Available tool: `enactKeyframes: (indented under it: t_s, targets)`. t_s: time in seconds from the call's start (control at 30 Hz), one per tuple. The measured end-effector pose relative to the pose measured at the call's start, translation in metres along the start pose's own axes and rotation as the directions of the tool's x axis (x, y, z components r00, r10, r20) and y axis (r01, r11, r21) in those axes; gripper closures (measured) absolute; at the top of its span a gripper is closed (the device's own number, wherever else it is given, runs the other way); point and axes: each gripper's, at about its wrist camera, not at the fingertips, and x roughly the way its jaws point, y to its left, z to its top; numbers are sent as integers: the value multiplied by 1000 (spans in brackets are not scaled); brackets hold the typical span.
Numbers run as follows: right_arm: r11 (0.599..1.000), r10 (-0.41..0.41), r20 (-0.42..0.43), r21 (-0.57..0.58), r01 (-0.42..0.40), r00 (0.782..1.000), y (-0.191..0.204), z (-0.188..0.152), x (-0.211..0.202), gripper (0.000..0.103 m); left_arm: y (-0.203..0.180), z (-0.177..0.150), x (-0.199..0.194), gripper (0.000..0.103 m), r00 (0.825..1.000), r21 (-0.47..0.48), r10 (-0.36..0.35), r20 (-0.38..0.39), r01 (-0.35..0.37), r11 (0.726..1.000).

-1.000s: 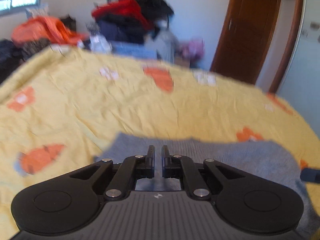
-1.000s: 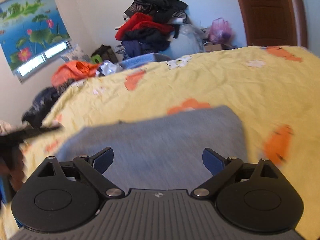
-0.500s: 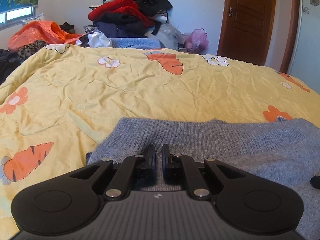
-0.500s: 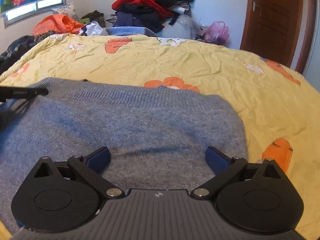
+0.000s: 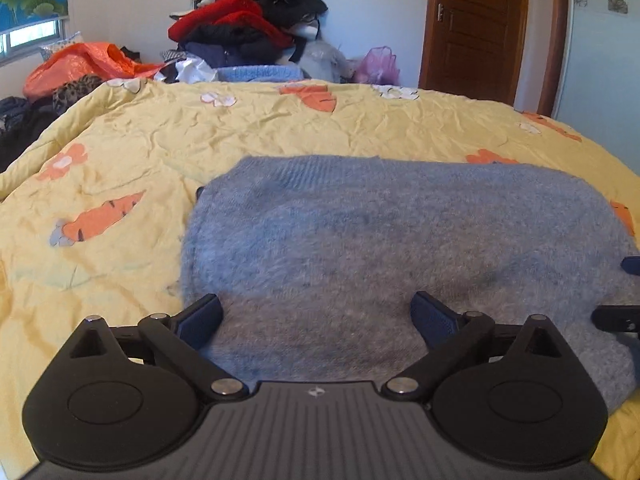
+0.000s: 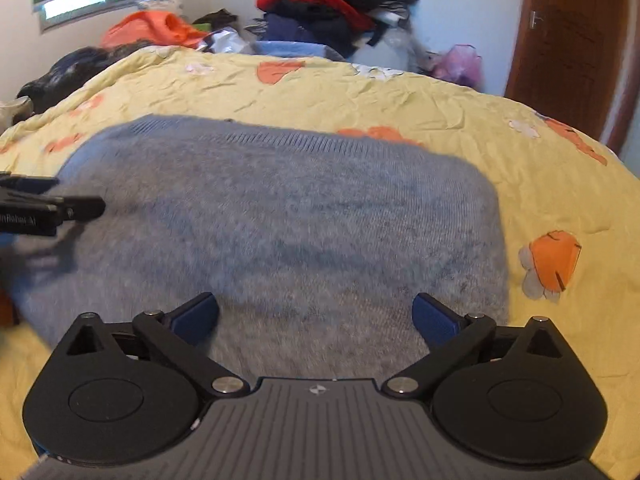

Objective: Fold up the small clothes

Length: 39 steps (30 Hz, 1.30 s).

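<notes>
Left claw (image 5: 316, 316) just sprung wide from pinched shut, right claw (image 6: 316, 314) opened slightly further, nothing gripped, grey knit sweater (image 5: 400, 248) laid folded on yellow bedspread (image 5: 160, 136).

Soft daylight, slight blur, fisheye bending

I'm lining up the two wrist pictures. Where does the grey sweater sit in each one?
Left wrist view: the grey sweater fills the centre and right, its left edge near a carrot print.
Right wrist view: the sweater fills the centre and left, its right edge near a flower print.
Shared landmark: the pile of clothes against the far wall.
</notes>
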Motion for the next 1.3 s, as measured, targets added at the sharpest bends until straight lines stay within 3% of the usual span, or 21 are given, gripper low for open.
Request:
enactKeyframes:
  t_s: [0.17,0.27,0.37,0.43,0.53,0.63,0.77,0.9,1.0,1.07,1.17,1.3]
  targets:
    - [1000,-14,-24,-4,14,1000,4,5,-8,3,-8,2,-15,3,999,4,37,-3,-37,999]
    - [1000,16,12,14,-16,1000,11,2,-31,3,-14,-2,-43,2,998,-36,-61,8,61,997]
    - [999,33,-5,-1,-33,999,17,-7,-36,3,-26,-14,-48,2,991,-27,-121,-59,119,992]
    - [1000,5,-52,-15,-6,999,18,-16,-29,3,-29,-26,-45,3,990,-12,-112,-90,111,994]
    - [1000,23,-33,-13,-23,999,11,-31,-34,0,-34,-39,-49,3,994,98,-84,-74,91,991]
    - [999,30,-50,-18,-31,998,8,-32,-37,0,-30,-41,-51,2,993,102,-91,-72,98,990]
    - [999,34,-90,4,-34,995,7,-20,-41,2,-22,-35,-63,3,991,26,-108,-80,111,994]
    - [997,68,-50,39,-67,996,5,-16,-51,1,-6,-43,-73,3,993,-39,-93,-74,90,995]
    - [999,41,-96,26,-39,995,3,-25,-40,0,5,-50,-74,3,996,-35,-58,-67,56,998]
    - [999,26,-71,-41,-29,997,9,-34,-41,0,12,-49,-81,3,996,-72,-67,-65,63,995]
    - [997,21,-61,-68,-25,998,10,-39,-43,0,30,-51,-93,3,993,-223,-112,-46,99,970]
    - [997,28,16,-66,-27,999,9,-51,-47,0,56,-64,-100,3,988,-474,-155,-17,129,871]
